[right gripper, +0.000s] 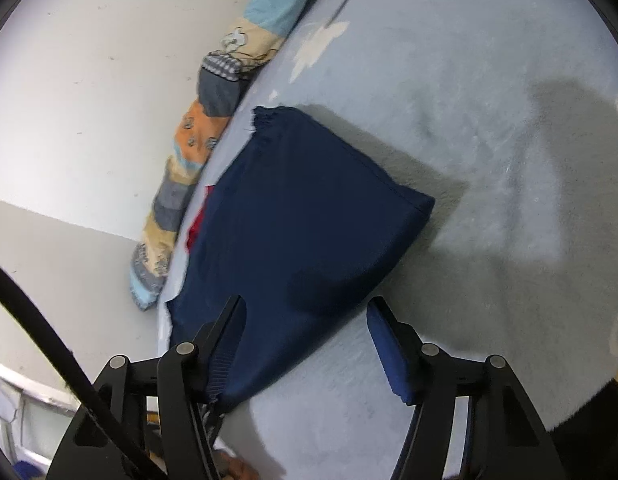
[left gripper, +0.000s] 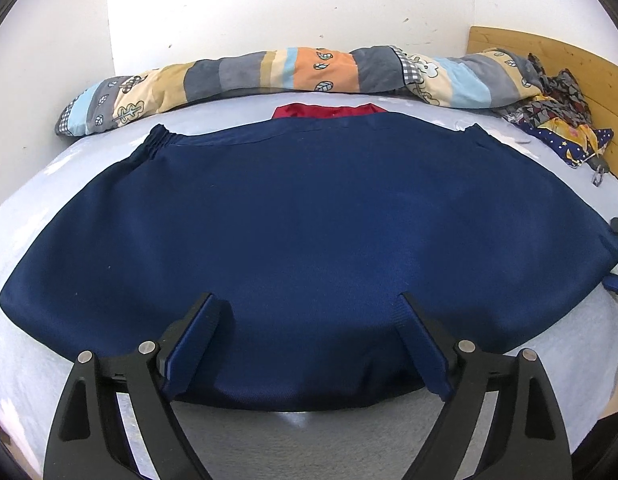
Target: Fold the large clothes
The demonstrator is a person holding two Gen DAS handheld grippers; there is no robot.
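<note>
garment [left gripper: 309, 216] lay flat on bed, long axis across frame | left tongs [left gripper: 309, 300] released over near hem | right tongs [right gripper: 305, 304] released, straddling lower corner

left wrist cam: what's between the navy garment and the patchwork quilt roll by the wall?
A red fabric piece peeks out past the navy garment, then pale blue sheet up to the quilt roll.
</note>
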